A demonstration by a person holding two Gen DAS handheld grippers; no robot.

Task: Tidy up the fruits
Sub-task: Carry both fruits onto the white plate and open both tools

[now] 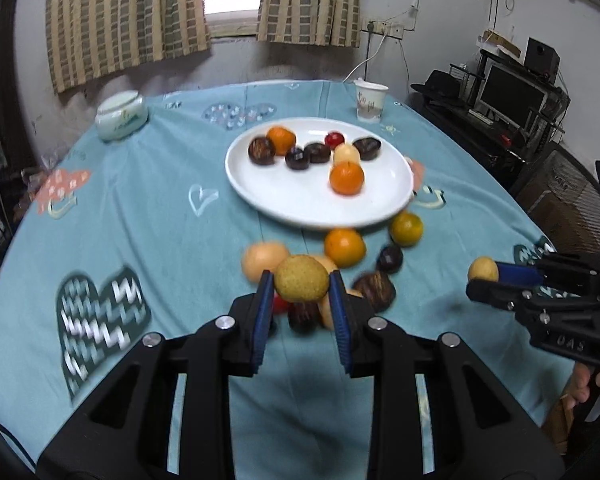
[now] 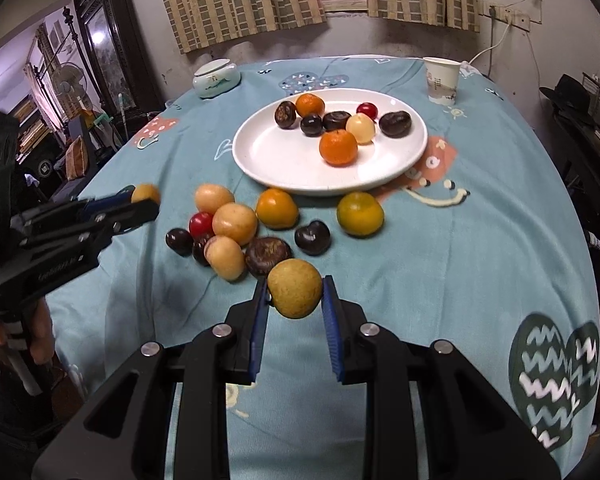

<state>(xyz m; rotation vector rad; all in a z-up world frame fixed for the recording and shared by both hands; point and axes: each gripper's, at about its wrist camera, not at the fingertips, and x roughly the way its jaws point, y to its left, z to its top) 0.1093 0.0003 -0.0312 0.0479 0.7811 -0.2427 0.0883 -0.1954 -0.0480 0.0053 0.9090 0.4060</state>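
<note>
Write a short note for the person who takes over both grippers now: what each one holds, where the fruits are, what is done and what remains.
Left gripper: jaws shut on a yellow-brown fruit, held above the loose pile.
Right gripper: jaws shut on a second yellow-brown fruit, above the cloth.
Plate: eight fruits are on it, among them two oranges, a red one, a pale one and dark ones.
Tablecloth: about ten fruits lie loose in front of the plate, among them an orange and a yellow-green one.
Left to do: probably place both held fruits on the plate, then the loose ones.
</note>
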